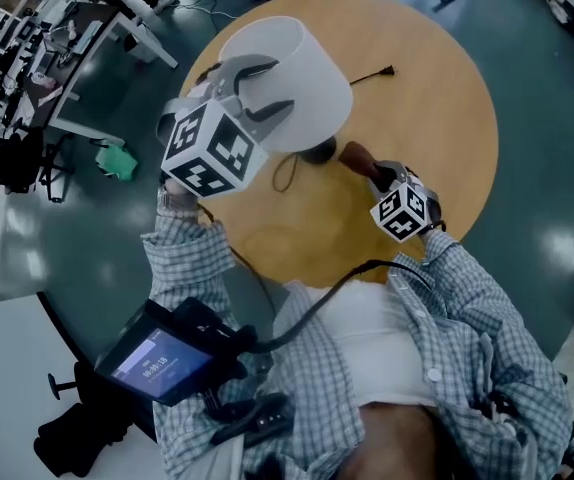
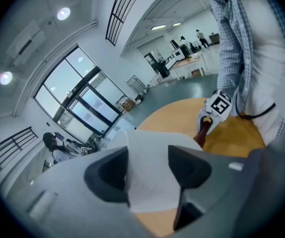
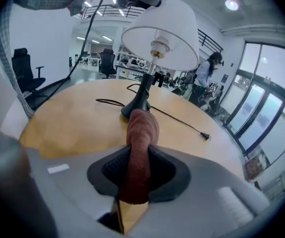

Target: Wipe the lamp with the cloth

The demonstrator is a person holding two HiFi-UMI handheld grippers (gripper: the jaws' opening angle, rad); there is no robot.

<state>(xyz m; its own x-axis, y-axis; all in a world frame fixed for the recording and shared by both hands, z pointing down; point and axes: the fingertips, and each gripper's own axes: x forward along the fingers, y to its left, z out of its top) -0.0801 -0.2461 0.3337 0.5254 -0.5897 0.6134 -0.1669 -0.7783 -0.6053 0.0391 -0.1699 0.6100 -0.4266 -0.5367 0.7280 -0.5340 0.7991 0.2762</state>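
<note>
Being pinched in the shut jaws of the right gripper (image 3: 141, 155), the reddish-brown knitted cloth (image 3: 142, 125) is held near the black-stemmed lamp (image 3: 136, 109) on the round wooden table (image 3: 73, 118), its white fabric shade (image 2: 150, 150) clamped by the left gripper (image 2: 147, 170). The shade could be dented, or the lamp tipped, by a hard push.

The person's left gripper (image 1: 255, 90), grey plastic with a black-and-white marker cube (image 1: 210, 150), is held high and angled downward. Its 2 jaws stand wide, and the white fabric lampshade (image 1: 302, 53) fills the gap against both pads. The right gripper (image 1: 379, 178) sits lower, also pointing down, jaws pinched on a rust-brown knitted cloth (image 3: 142, 133). Both forearms, in checked sleeves (image 1: 467, 298), reach forward.
</note>
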